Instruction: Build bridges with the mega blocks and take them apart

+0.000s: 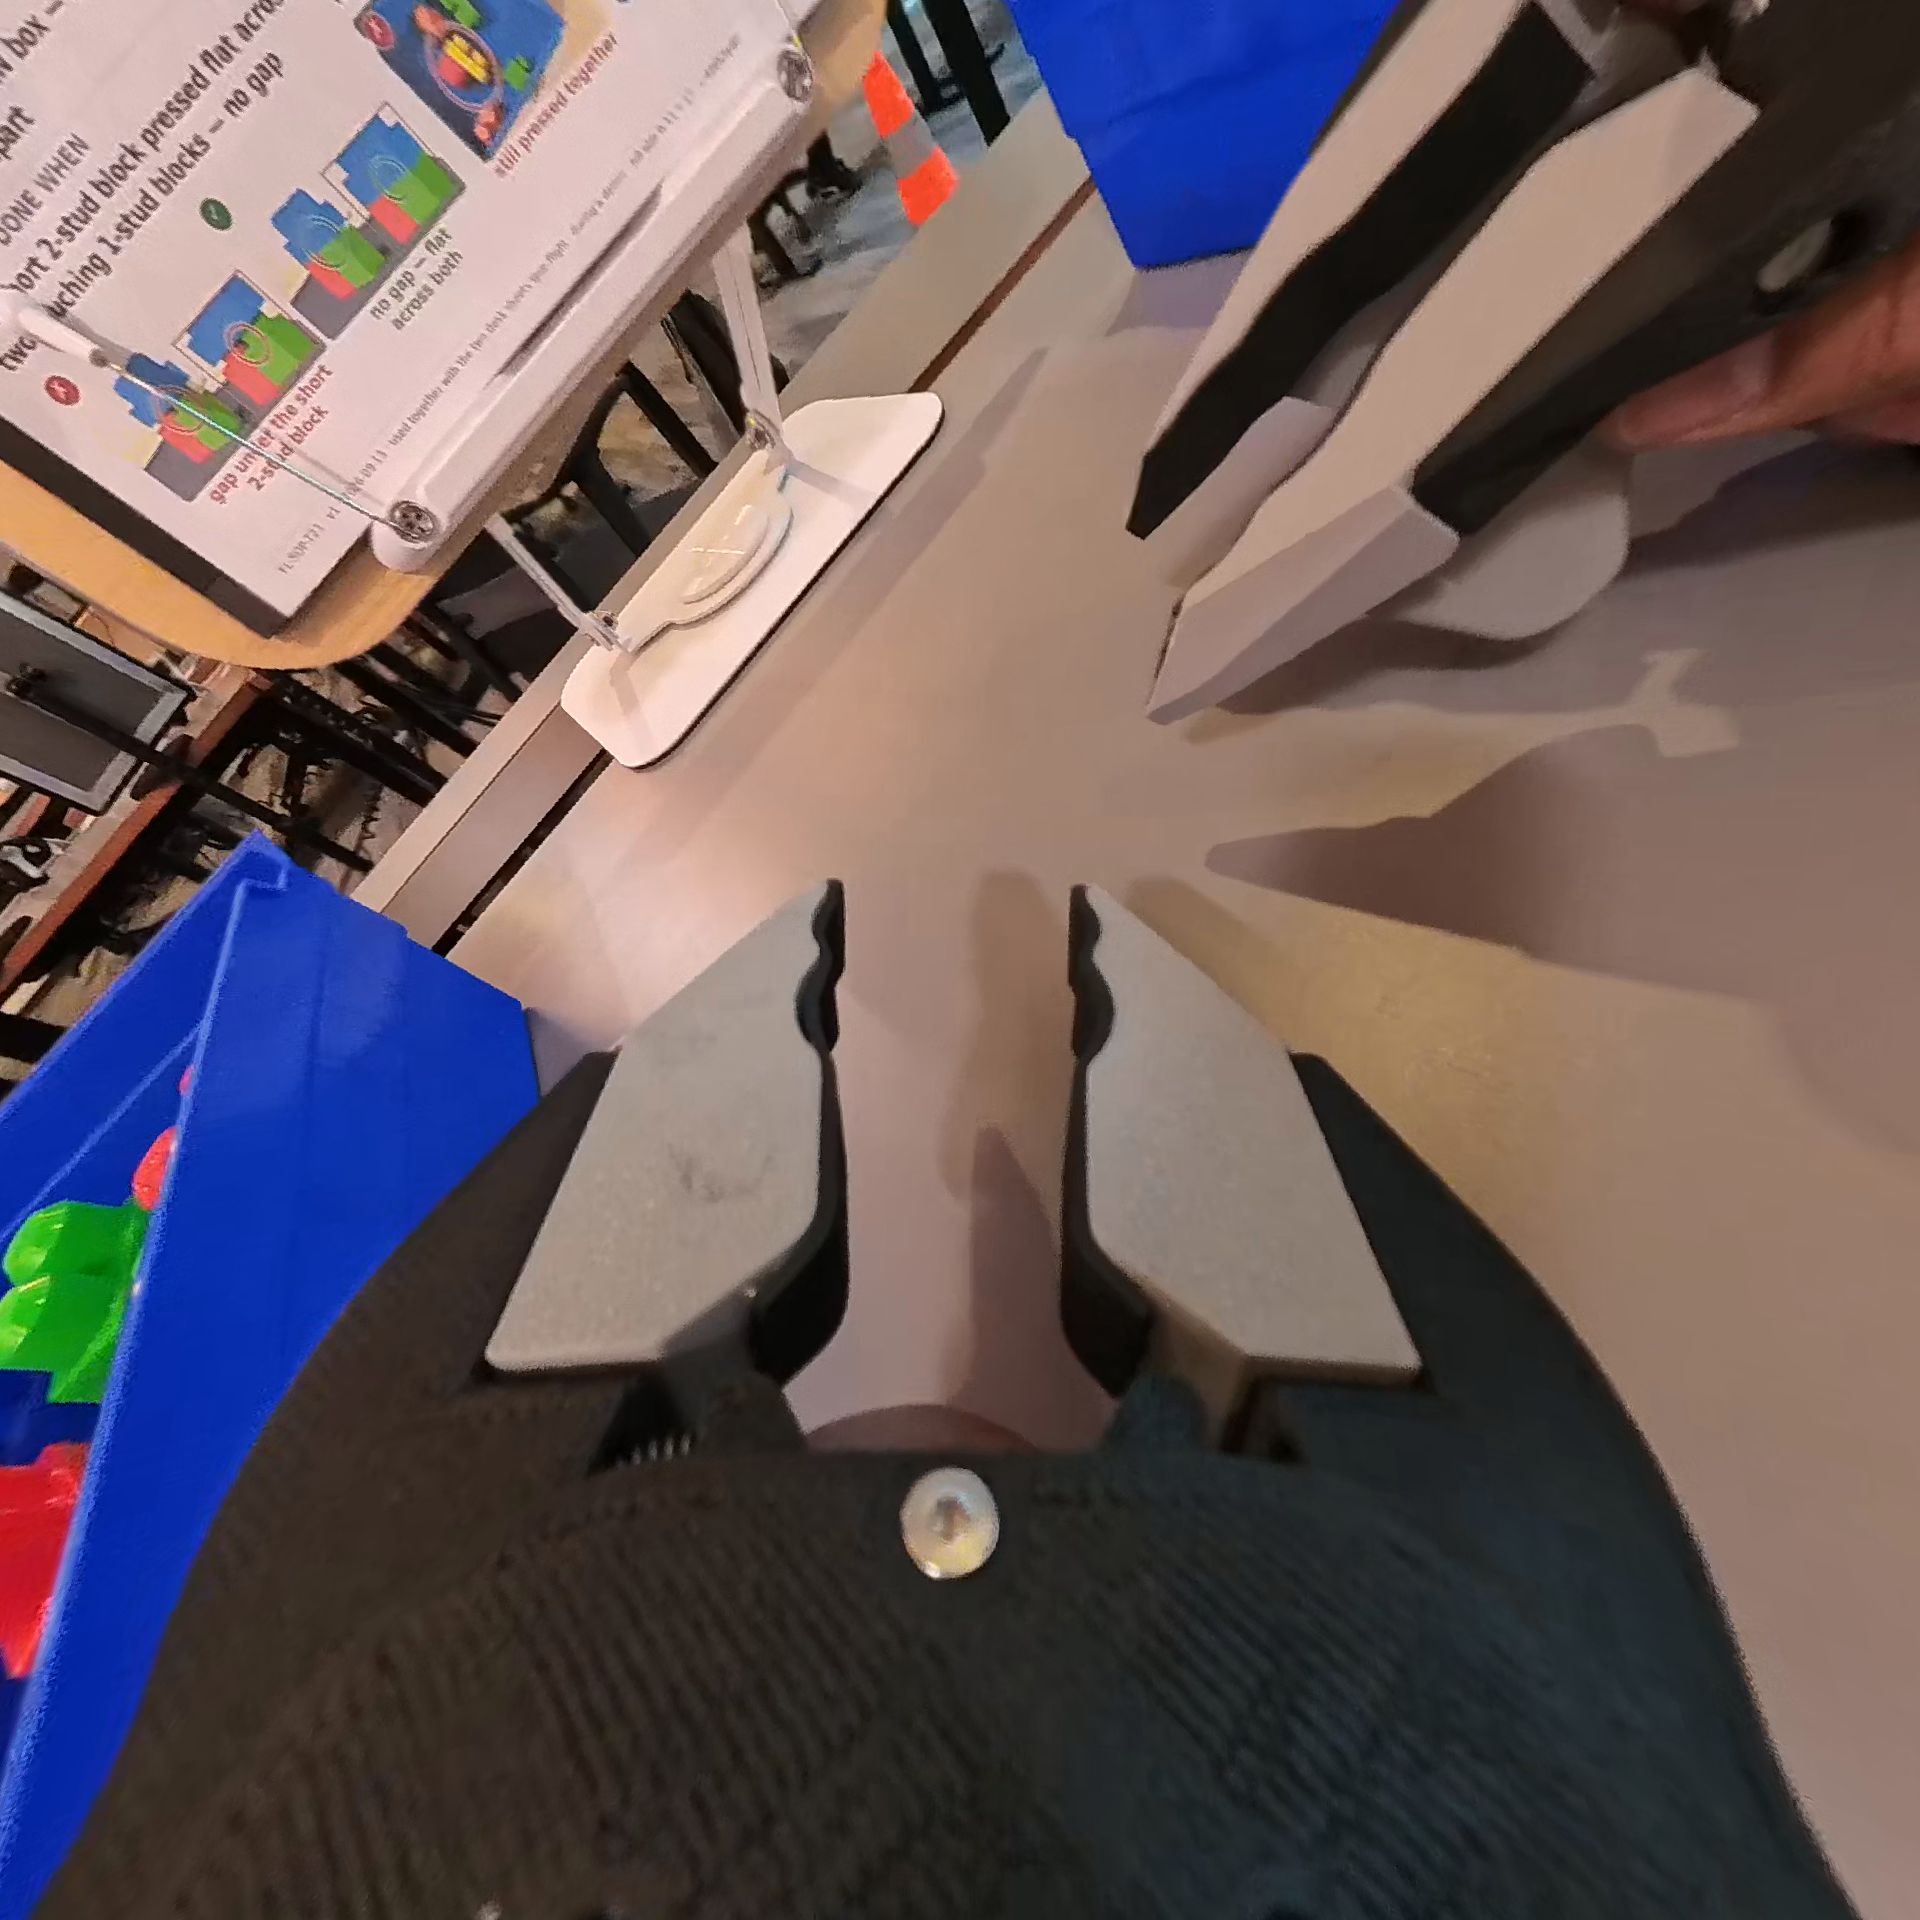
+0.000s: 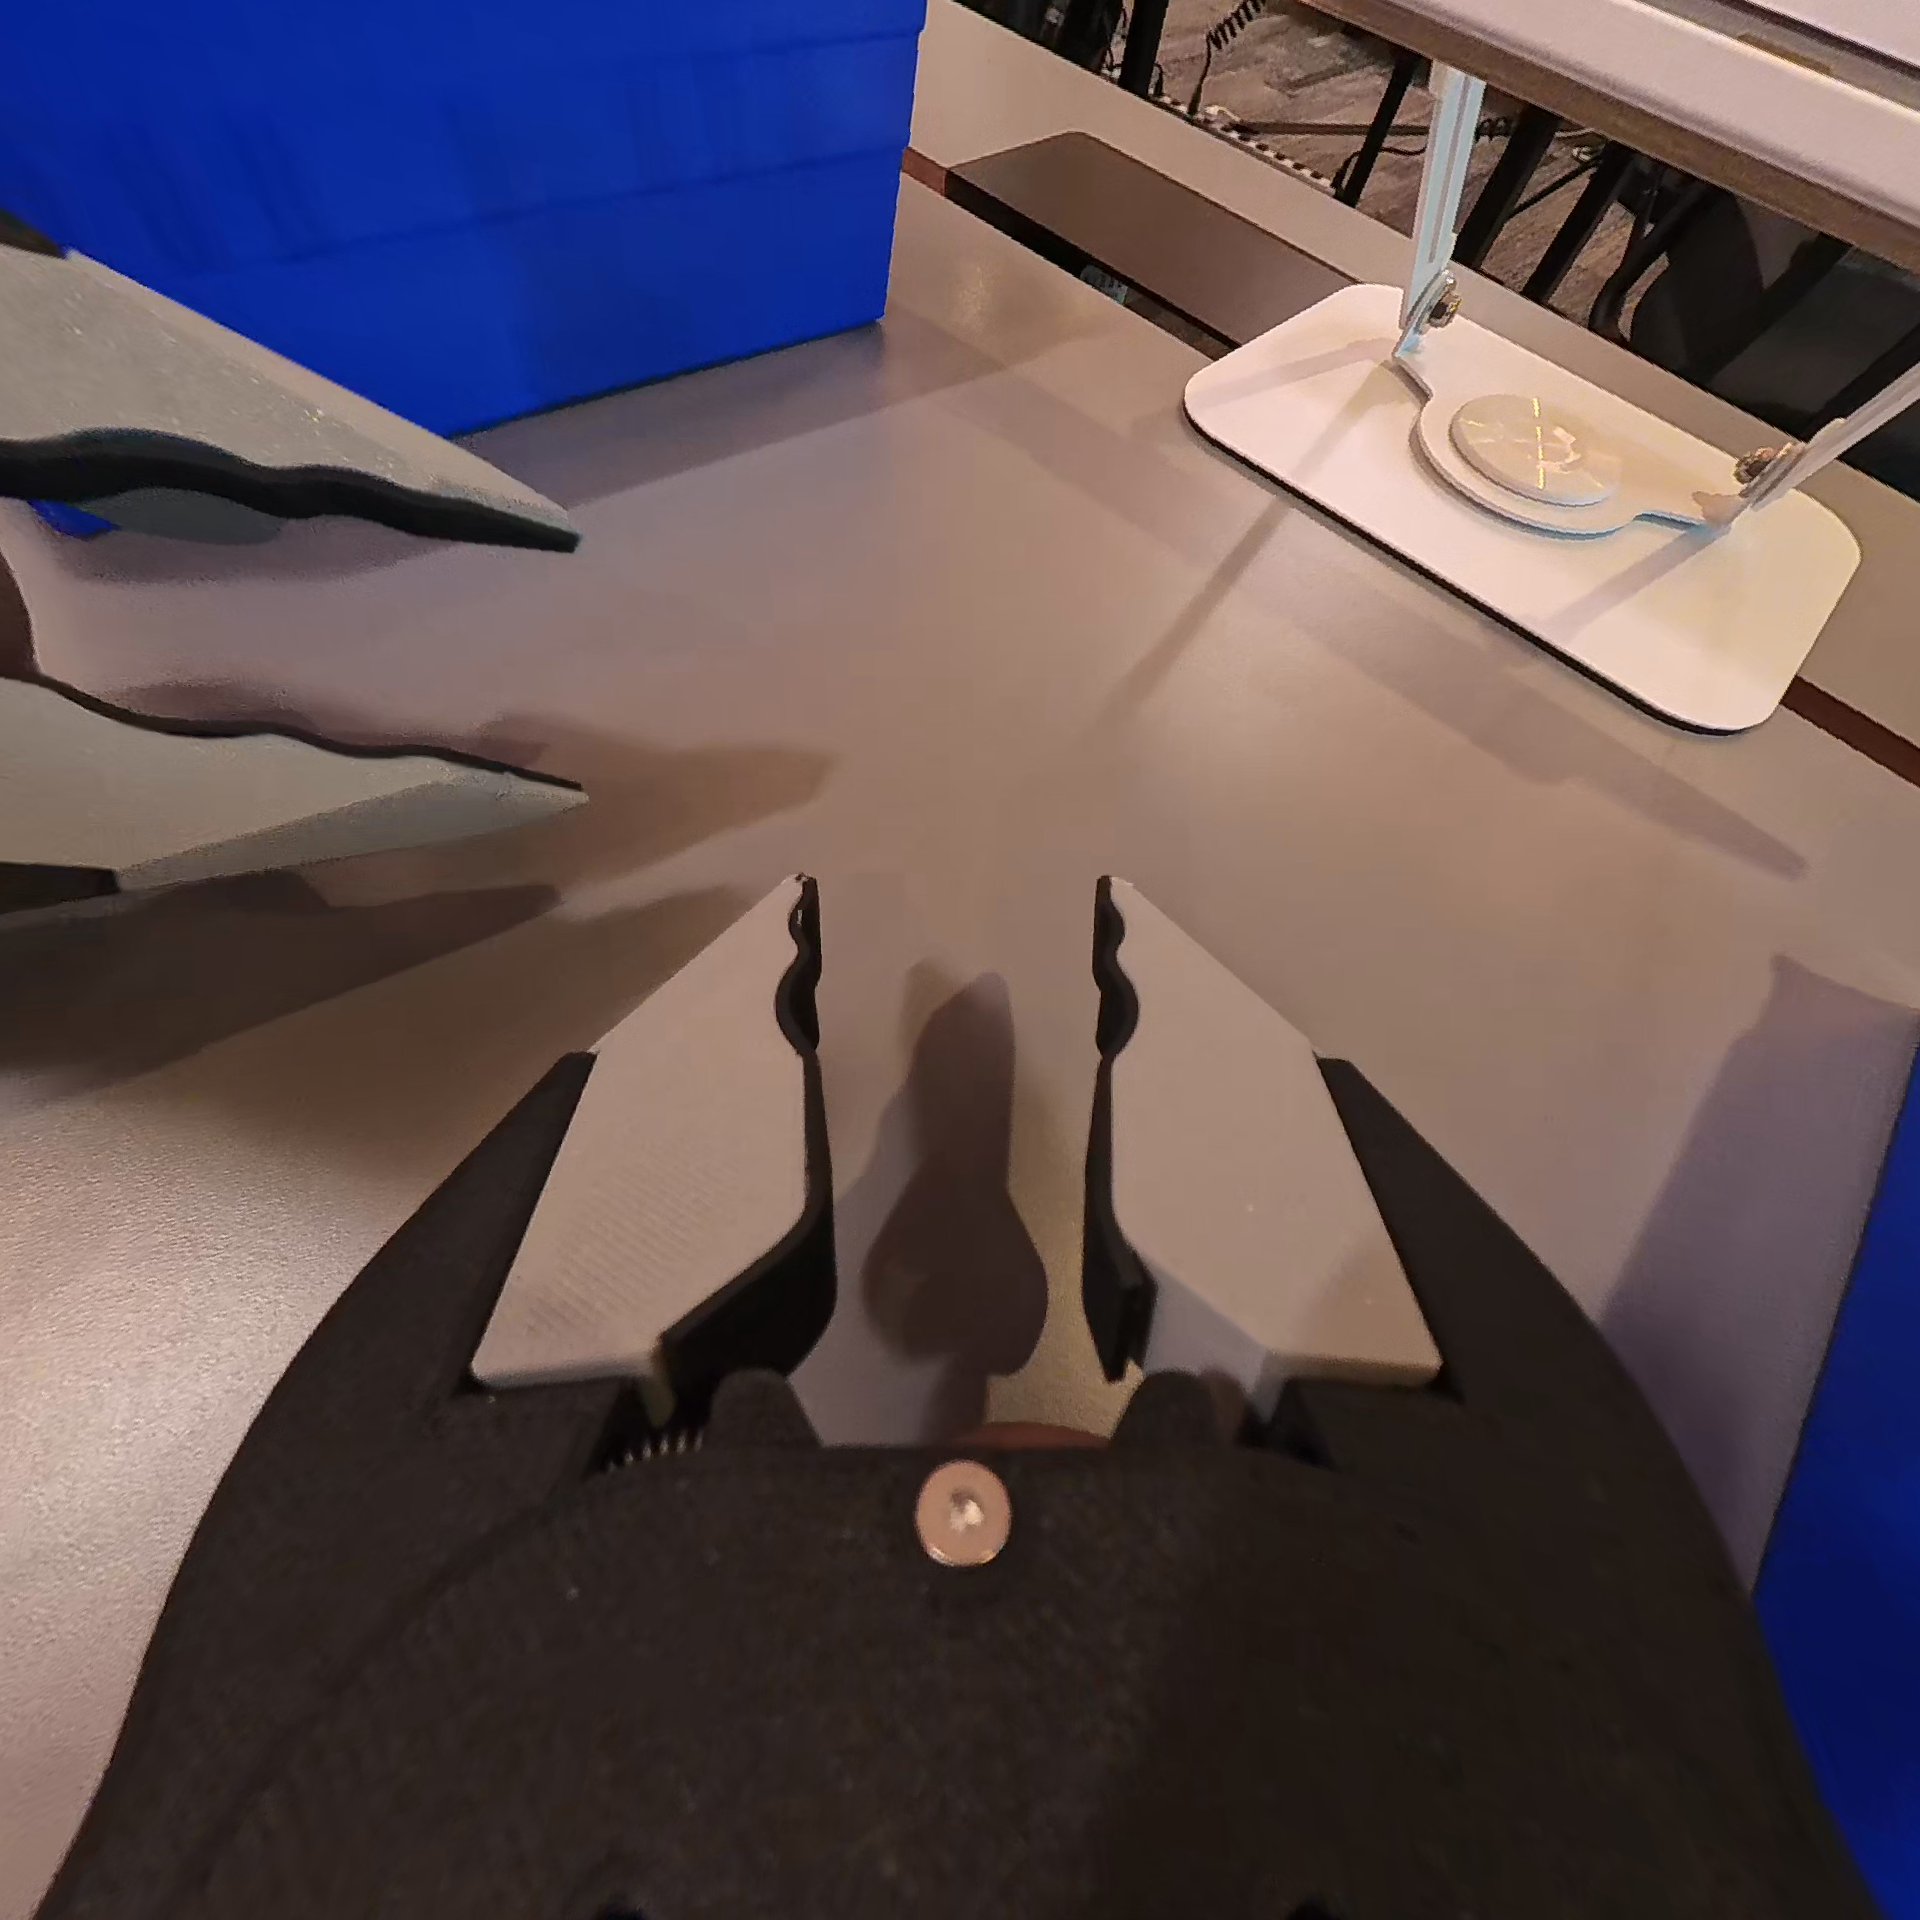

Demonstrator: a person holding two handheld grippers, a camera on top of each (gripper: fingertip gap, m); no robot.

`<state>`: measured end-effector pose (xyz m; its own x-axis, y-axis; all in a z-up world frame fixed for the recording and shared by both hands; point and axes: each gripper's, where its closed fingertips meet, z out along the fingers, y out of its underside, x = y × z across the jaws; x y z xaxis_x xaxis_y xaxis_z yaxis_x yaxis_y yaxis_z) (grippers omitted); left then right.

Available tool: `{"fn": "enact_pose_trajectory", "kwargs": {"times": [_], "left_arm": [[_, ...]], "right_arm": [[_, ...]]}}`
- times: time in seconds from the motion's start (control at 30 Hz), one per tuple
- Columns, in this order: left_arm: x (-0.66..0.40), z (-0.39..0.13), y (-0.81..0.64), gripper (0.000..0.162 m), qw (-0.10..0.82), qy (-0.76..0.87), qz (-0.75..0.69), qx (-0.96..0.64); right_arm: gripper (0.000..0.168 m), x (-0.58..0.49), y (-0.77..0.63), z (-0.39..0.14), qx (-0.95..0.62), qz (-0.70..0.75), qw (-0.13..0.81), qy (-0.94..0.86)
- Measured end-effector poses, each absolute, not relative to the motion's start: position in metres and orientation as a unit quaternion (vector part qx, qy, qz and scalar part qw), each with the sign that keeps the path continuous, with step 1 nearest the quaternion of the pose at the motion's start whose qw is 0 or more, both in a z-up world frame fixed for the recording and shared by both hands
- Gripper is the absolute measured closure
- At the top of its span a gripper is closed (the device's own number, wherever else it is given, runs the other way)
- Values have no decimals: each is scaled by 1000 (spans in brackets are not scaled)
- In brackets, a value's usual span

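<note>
My left gripper (image 1: 954, 894) is open and empty over the grey table (image 1: 1039, 727). A blue bin (image 1: 312, 1122) stands close at its left and holds green (image 1: 62, 1299) and red (image 1: 31, 1538) mega blocks. My right gripper (image 2: 956, 888) is open and empty above the bare table (image 2: 1039, 675). It also shows in the left wrist view (image 1: 1153, 623) at the upper right, tips near the table. The left gripper shows in the right wrist view (image 2: 577, 670) at the left edge, open. No block is on the table between them.
A white stand base (image 1: 748, 582) holds an instruction sheet (image 1: 343, 239) at the table's far edge; the base also shows in the right wrist view (image 2: 1538, 520). A second blue bin (image 1: 1174, 114) stands at the back, also in the right wrist view (image 2: 468, 187). A blue wall (image 2: 1860, 1455) is at the right.
</note>
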<state>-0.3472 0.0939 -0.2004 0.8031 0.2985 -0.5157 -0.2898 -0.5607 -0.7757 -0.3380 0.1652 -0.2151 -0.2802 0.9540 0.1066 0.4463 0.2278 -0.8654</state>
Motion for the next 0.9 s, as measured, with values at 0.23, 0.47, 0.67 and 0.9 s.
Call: {"fn": "enact_pose_trajectory", "kwargs": {"times": [0.23, 0.47, 0.67, 0.9], "left_arm": [[-350, -200, 92, 121, 471, -14, 308, -826], [-353, -194, 90, 112, 491, -42, 291, -820], [-353, -186, 89, 107, 512, -58, 277, -811], [-346, -157, 72, 74, 576, -126, 210, -780]], "right_arm": [[118, -338, 165, -215, -494, 373, 340, -708], [118, -338, 165, -215, -493, 374, 339, -709], [118, -337, 163, -216, -491, 373, 337, -711], [118, -336, 162, -215, -490, 375, 337, -711]]}}
